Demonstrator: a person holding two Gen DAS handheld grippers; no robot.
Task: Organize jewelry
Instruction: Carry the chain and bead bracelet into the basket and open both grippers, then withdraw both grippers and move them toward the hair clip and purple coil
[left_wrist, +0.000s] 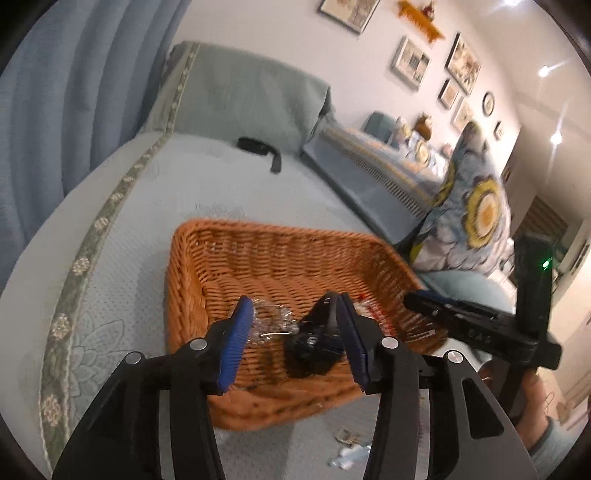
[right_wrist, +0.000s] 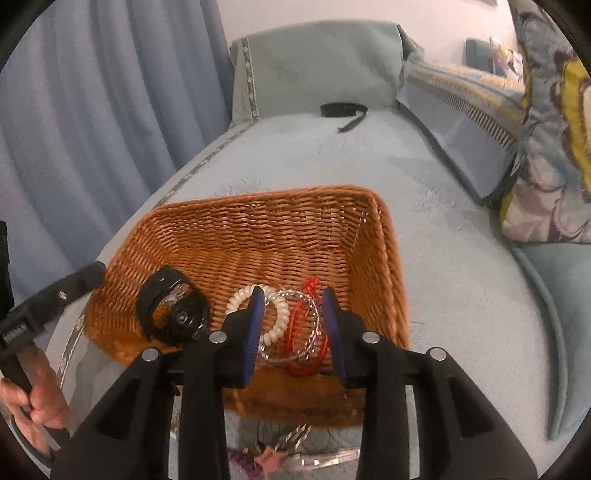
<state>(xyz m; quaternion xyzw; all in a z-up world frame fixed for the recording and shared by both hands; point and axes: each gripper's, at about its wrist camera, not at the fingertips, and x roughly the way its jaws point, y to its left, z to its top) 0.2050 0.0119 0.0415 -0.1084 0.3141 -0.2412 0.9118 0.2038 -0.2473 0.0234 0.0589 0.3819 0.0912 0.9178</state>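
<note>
Basket (left_wrist: 236, 254) on bed cover, jewelry inside. My left gripper (left_wrist: 295, 332): jaws partly open, nothing pinched; clear bead bracelet (left_wrist: 271, 319) and black watch (left_wrist: 314, 343) lie between pads on basket floor. My right gripper (right_wrist: 293, 328): narrower gap, nothing held; white coil bracelet (right_wrist: 236, 299) at ten o'clock off tips, red cord (right_wrist: 308, 288) dead ahead at twelve. Loose pieces (right_wrist: 273, 450) outside, at six o'clock. Lettering on left tool unreadable.
</note>
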